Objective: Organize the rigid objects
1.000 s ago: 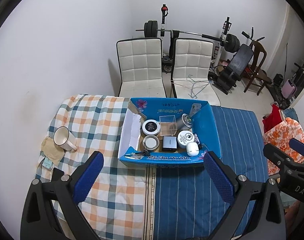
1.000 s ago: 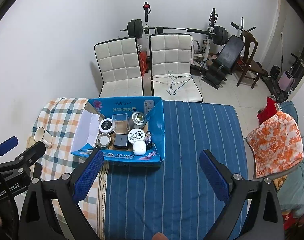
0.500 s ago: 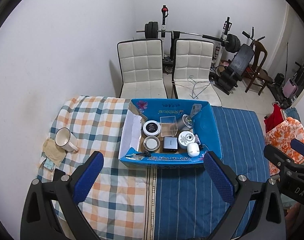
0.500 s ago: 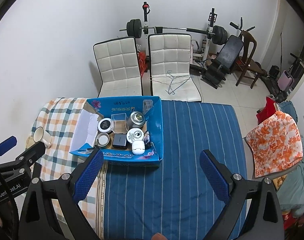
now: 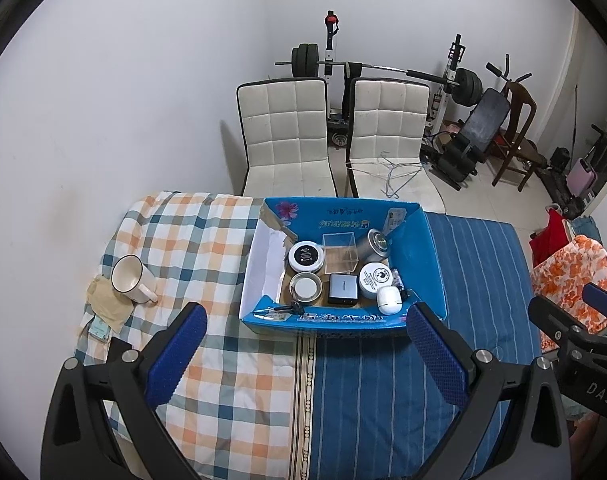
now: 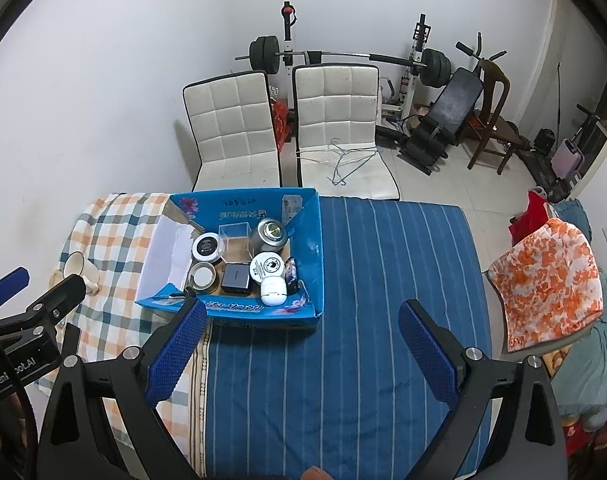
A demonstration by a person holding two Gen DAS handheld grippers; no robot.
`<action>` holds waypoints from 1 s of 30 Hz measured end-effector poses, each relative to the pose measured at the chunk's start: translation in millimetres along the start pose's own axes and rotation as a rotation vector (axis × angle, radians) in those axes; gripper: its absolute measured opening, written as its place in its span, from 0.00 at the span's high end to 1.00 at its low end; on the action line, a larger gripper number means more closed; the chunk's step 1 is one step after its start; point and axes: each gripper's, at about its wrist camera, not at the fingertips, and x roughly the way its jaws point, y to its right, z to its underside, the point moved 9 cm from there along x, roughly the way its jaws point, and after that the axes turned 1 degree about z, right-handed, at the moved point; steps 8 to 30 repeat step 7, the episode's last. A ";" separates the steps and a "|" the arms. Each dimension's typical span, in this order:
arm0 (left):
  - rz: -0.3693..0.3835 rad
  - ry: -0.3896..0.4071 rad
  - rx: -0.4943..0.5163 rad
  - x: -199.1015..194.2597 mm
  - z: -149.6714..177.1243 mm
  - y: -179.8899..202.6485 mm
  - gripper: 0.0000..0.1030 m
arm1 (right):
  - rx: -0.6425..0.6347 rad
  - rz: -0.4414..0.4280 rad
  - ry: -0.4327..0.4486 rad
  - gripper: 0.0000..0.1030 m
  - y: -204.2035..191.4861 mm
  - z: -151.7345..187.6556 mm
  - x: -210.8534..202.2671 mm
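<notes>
Left gripper (image 5: 305,350) jaws spread wide, empty, above bed. Right gripper (image 6: 301,346) likewise spread, empty. Blue cardboard box (image 5: 417,248) on bedspread holds 2 round tins, clear cube, metal can (image 5: 373,245), charger.

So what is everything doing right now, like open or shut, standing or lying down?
left gripper: open, empty, above the bed
right gripper: open, empty
blue box: open on top, things inside
clear cube: upright, looks empty
silver tin: tilted, leaning
white mug: tipped on its side, outside the box
black-lidded jar: upright, lid on
</notes>
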 end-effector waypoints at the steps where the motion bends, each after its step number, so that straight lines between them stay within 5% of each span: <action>1: -0.001 0.002 -0.001 0.1 0.6 -0.3 0.00 | 0.000 0.001 0.002 0.04 0.3 0.2 -0.2; 30: 0.003 0.002 0.000 1.2 -0.5 -0.5 0.00 | -0.003 0.008 0.006 0.04 3.4 -0.5 -2.7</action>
